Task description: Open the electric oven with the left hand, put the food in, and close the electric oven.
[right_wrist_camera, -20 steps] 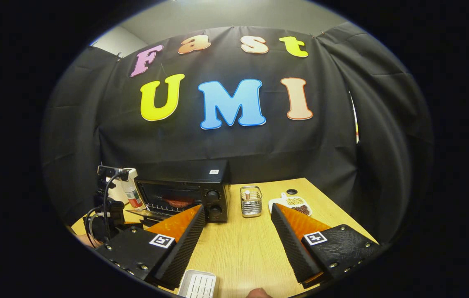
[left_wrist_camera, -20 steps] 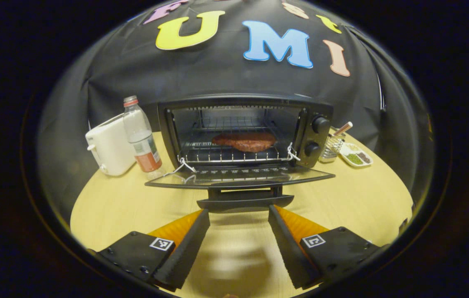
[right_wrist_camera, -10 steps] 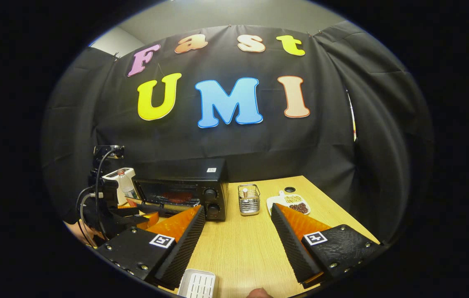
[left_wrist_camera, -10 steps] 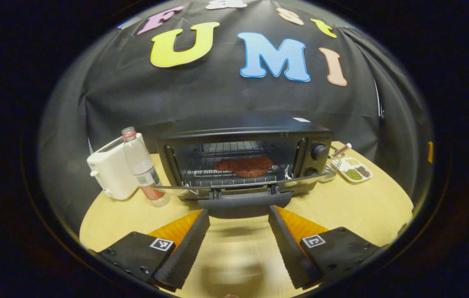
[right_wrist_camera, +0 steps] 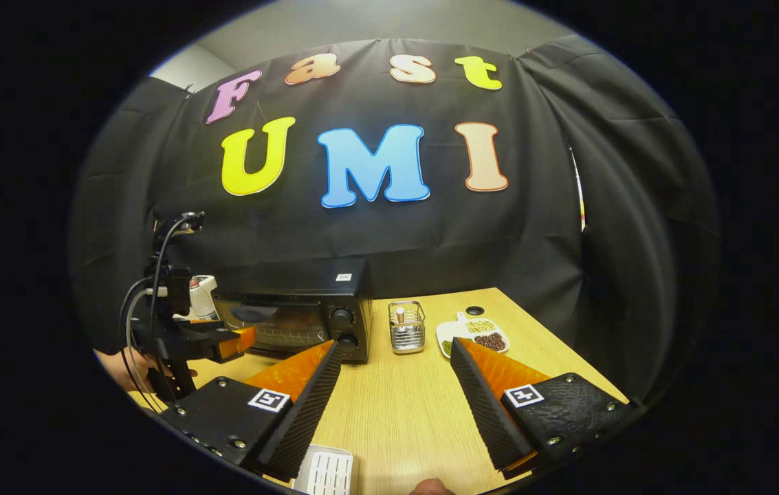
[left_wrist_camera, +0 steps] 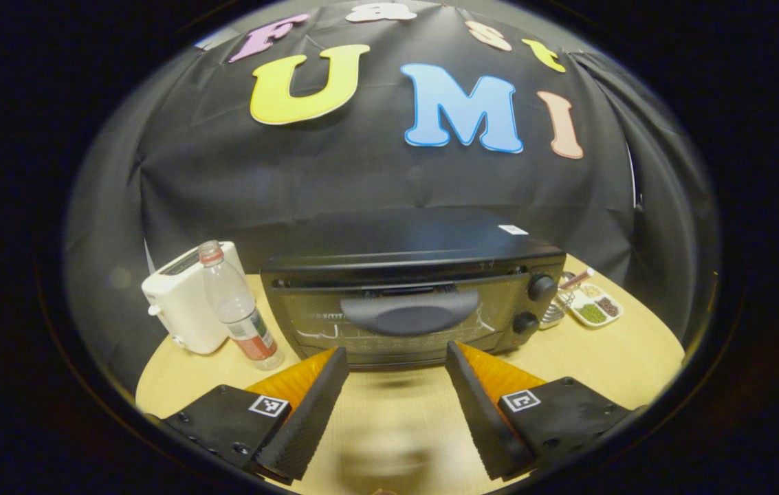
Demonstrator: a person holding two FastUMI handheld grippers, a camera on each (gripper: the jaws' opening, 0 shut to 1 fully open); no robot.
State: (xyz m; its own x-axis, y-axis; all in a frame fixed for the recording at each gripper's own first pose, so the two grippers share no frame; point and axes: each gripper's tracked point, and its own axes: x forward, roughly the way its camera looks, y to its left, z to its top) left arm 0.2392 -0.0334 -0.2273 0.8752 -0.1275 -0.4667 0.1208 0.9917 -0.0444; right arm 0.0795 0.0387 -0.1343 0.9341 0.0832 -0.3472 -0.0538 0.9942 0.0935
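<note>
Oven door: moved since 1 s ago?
Yes. The oven door has swung up from lying flat open to shut against the oven's front, beside the control knobs. The steak is now hidden behind it. The left hand-held gripper is open in front.

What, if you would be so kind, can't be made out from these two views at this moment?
- Food: in the left gripper view the oven door is up and its dark, reflective glass hides the inside.
- White slotted item: right gripper view, cut off by the bottom edge.
- Contents of the small dish: too small in both views to identify.
- Table between the left gripper fingers: blurred.
</note>
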